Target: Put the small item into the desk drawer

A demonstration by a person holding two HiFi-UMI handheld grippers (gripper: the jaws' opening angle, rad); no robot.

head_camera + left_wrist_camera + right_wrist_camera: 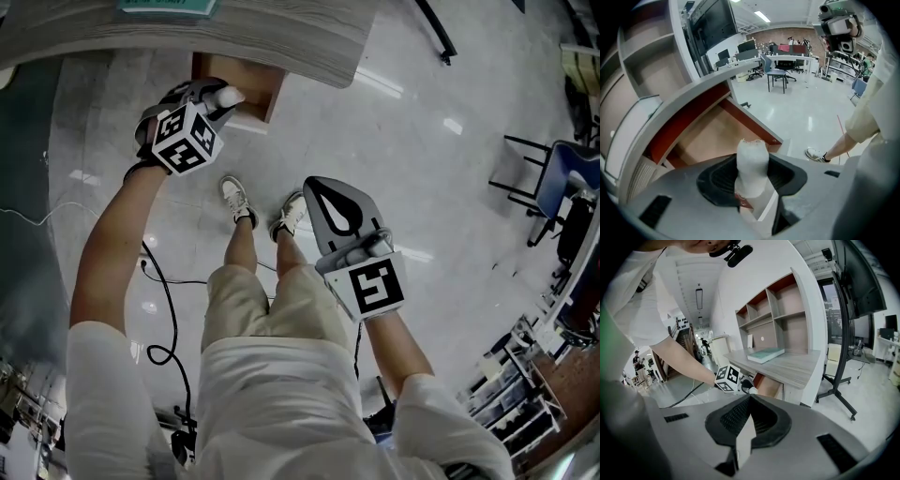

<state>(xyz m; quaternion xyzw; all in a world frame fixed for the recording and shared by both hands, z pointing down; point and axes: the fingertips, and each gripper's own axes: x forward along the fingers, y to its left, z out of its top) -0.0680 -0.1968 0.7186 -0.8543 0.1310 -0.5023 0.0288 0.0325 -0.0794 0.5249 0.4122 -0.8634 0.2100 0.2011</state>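
Left hand-held gripper [217, 97] is clamped on the item [752, 161]: a small white piece standing up between the pads, which press it from both sides. In my head view the item [229, 95] sticks out of the jaws right at the edge of the open drawer [246, 86]. The left gripper view looks past it into the drawer [705, 138], which has a bare wooden bottom and red-brown sides. The item is in the grip, above the drawer, not resting in it.

The drawer sits pulled out from under the counter [281, 42]. There is a teal book [764, 355] on top.

Right hand-held gripper [339, 217] is well apart from the drawer, over the floor [422, 150] by my legs. Its jaws are closed together with nothing between them [746, 425]. Its view shows the left one [733, 381] at the drawer front.
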